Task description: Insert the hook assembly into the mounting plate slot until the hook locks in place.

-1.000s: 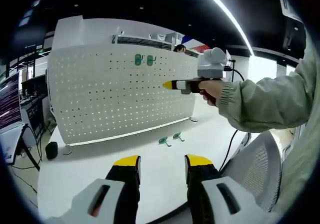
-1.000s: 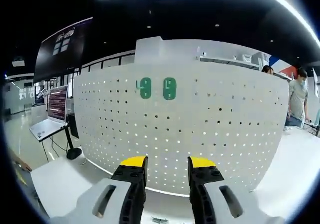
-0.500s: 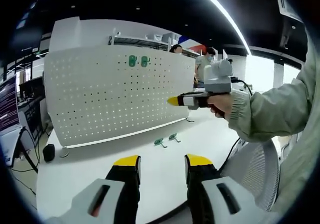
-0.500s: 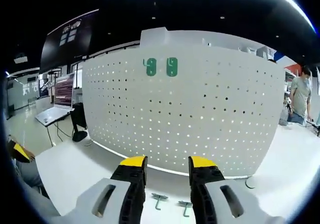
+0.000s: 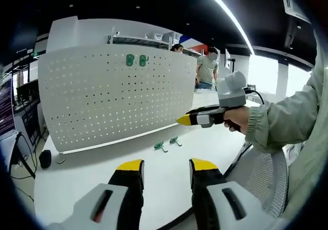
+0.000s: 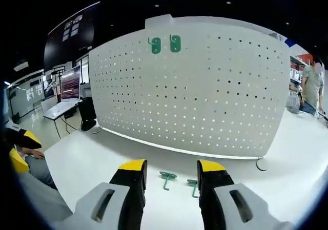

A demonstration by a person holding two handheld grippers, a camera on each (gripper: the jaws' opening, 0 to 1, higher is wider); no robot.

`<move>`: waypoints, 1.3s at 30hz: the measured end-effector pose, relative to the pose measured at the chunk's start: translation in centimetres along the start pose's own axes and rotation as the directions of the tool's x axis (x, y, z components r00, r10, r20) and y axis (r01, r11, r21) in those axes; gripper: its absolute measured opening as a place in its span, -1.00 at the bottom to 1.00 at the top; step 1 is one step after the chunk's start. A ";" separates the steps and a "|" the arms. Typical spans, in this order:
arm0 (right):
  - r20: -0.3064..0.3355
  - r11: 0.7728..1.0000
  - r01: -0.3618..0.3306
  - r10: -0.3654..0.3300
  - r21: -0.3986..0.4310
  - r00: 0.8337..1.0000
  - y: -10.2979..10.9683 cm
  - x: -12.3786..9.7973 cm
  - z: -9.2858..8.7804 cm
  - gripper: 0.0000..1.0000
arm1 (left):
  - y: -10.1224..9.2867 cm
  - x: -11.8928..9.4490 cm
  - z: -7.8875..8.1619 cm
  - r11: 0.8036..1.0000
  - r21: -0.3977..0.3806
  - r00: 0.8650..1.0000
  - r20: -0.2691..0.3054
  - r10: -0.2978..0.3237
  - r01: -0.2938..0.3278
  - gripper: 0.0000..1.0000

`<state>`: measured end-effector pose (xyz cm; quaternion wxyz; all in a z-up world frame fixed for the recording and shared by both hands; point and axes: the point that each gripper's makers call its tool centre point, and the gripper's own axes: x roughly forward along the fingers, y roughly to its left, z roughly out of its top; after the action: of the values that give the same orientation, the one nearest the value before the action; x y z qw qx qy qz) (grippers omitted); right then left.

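- Writing: a dark sign high on the far wall carries marks too small to read.
- Pegboard: white, perforated, upright on the white table.
- Two green hooks already sit side by side near the board's top edge.
- Two loose green hooks lie flat on the table just in front of the board, touching neither gripper.
- Left gripper: jaws apart, nothing between them, held above the table.
- Right gripper: jaws apart and empty, above the loose hooks; in the left gripper view a hand grips it.
- Two people stand behind the board.
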<state>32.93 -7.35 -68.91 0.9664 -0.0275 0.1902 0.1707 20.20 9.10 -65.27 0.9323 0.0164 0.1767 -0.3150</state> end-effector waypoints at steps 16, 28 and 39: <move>-0.089 0.995 -0.070 0.076 0.076 0.993 0.8 -2.3 -3.8 -0.06 | -0.1 0.9 -0.7 1.000 -0.001 0.999 -0.032 -0.005 0.004 -0.27; -0.104 0.990 -0.105 0.115 0.096 0.988 1.5 -4.0 -4.2 -0.03 | -1.4 1.7 -0.7 1.000 0.009 0.999 -0.037 -0.027 0.027 -0.27; -0.106 0.987 -0.160 0.161 0.023 0.981 3.2 -5.9 -3.5 -0.03 | -1.8 1.9 -1.0 0.999 0.016 0.999 -0.046 -0.028 0.029 -0.27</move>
<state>25.51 -6.65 -69.92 0.9380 -0.0141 0.2450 0.2448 20.22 6.67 -66.75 0.9233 0.0289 0.1956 -0.3294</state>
